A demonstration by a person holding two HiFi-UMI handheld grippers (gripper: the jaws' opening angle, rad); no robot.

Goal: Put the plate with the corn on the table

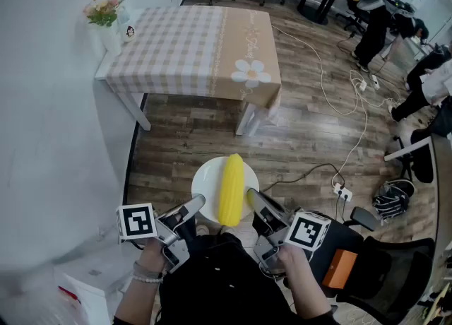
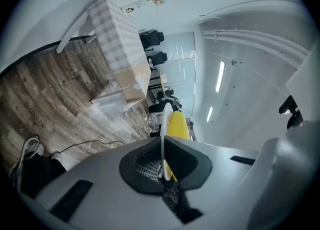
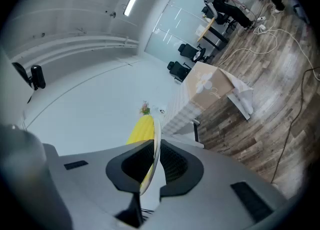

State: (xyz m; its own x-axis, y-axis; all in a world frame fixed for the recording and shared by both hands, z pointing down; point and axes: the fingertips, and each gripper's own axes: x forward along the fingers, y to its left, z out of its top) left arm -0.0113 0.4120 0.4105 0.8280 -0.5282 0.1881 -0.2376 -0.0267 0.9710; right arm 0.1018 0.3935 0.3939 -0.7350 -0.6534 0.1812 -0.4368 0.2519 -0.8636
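A white plate (image 1: 206, 181) carrying a yellow corn cob (image 1: 232, 188) is held in the air over the wooden floor, short of the table (image 1: 189, 48) with the checked cloth. My left gripper (image 1: 195, 207) is shut on the plate's left rim and my right gripper (image 1: 253, 200) is shut on its right rim. In the left gripper view the plate rim (image 2: 162, 134) runs edge-on between the pads of the left gripper (image 2: 162, 163), the corn (image 2: 178, 124) beyond. In the right gripper view the plate rim (image 3: 156, 141) sits in the right gripper (image 3: 152, 166), with the corn (image 3: 141, 130) to its left.
A vase of flowers (image 1: 107, 14) stands on the table's far left corner. Cables and a power strip (image 1: 342, 191) lie on the floor to the right. A black chair (image 1: 385, 260) is at lower right, a white box (image 1: 85, 278) at lower left. People stand at the far right.
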